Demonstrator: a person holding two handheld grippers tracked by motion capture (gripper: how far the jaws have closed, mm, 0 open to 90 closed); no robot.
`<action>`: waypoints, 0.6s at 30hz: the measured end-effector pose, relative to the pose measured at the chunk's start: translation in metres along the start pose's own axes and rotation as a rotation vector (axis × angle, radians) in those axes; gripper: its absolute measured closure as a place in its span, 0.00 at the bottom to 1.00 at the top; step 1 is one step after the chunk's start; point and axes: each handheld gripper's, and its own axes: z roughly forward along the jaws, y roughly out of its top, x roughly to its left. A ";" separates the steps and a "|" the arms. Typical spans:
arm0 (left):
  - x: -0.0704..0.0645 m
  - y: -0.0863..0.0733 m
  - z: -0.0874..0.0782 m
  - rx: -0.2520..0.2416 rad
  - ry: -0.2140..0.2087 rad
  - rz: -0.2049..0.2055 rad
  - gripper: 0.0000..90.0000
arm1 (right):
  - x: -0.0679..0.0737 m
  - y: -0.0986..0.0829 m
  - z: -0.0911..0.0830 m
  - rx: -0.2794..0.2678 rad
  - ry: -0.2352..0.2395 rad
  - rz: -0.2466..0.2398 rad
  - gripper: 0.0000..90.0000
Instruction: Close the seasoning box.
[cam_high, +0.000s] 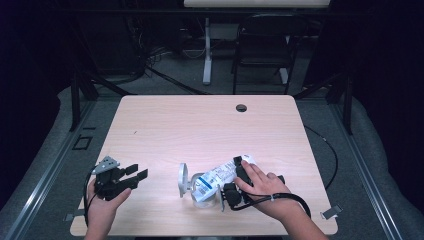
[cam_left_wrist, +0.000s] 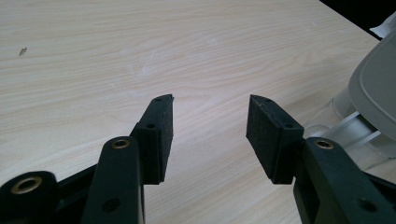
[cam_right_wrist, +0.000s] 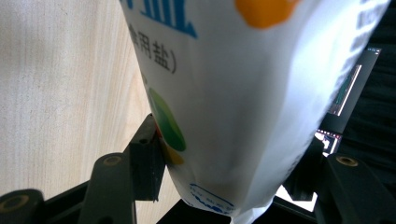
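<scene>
While clamped, salt bag (cam_high: 220, 176) tilts toward container (cam_high: 202, 190).

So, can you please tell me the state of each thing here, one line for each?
left gripper: open, empty, held just above the table near its left front edge.
right gripper: shut on the white bag.
white bag: clamped at one end, tilted toward the clear container.
clear container: standing on the table, its grey lid flipped open.
table: bare wood elsewhere.

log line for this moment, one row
left gripper: open, idle | right gripper: shut on salt bag | bag tipped over clear jar
</scene>
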 end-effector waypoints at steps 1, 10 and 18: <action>0.000 0.000 0.000 0.000 0.000 0.000 0.57 | 0.001 0.000 0.001 -0.008 0.001 0.006 0.47; 0.000 0.000 0.000 0.003 0.002 -0.001 0.57 | 0.001 0.000 0.001 -0.009 -0.004 0.003 0.47; 0.001 0.000 0.000 0.003 0.003 -0.001 0.57 | 0.001 0.000 0.001 -0.009 -0.007 -0.002 0.47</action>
